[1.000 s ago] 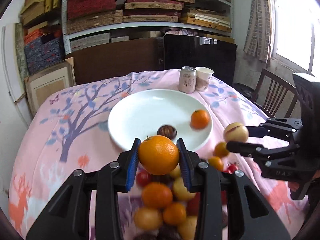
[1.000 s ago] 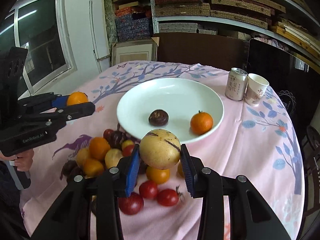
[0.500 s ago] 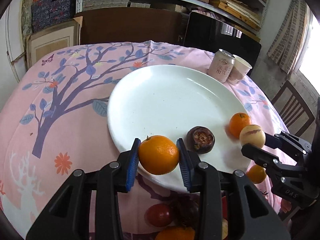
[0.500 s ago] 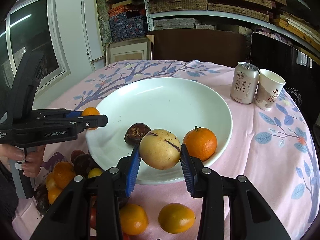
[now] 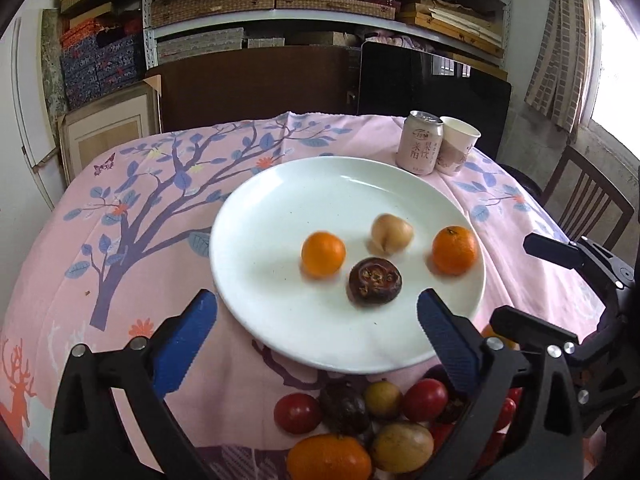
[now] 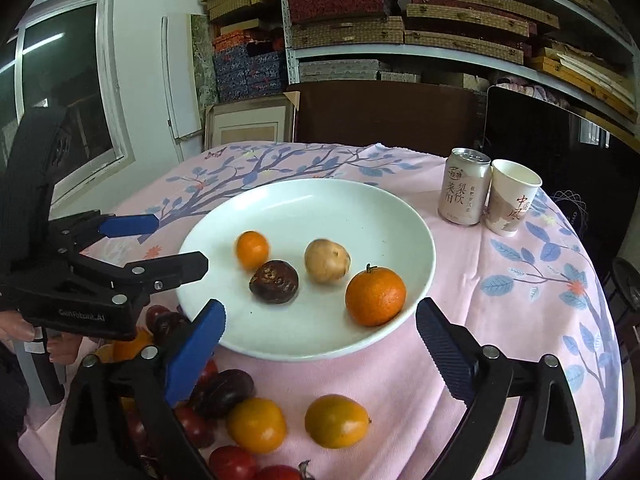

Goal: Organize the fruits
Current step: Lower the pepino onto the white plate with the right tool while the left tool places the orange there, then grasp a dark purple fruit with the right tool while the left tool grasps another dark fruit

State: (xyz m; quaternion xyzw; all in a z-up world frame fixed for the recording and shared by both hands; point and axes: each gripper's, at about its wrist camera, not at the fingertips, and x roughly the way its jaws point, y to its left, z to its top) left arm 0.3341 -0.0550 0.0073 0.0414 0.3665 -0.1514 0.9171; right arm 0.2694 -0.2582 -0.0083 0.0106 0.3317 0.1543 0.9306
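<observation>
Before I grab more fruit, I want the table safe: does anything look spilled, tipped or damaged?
Nothing stands out. Four fruits sit inside the white plate, the can and paper cup stand upright beside it, and the remaining fruit pile lies on the cloth near the plate's front rim.

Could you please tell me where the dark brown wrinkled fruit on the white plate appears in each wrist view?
Left wrist view: the dark brown fruit lies low on the white plate, right of centre.
Right wrist view: the dark brown fruit lies left of centre on the plate, below the smaller orange.
Shared landmark: the drink can.
</observation>
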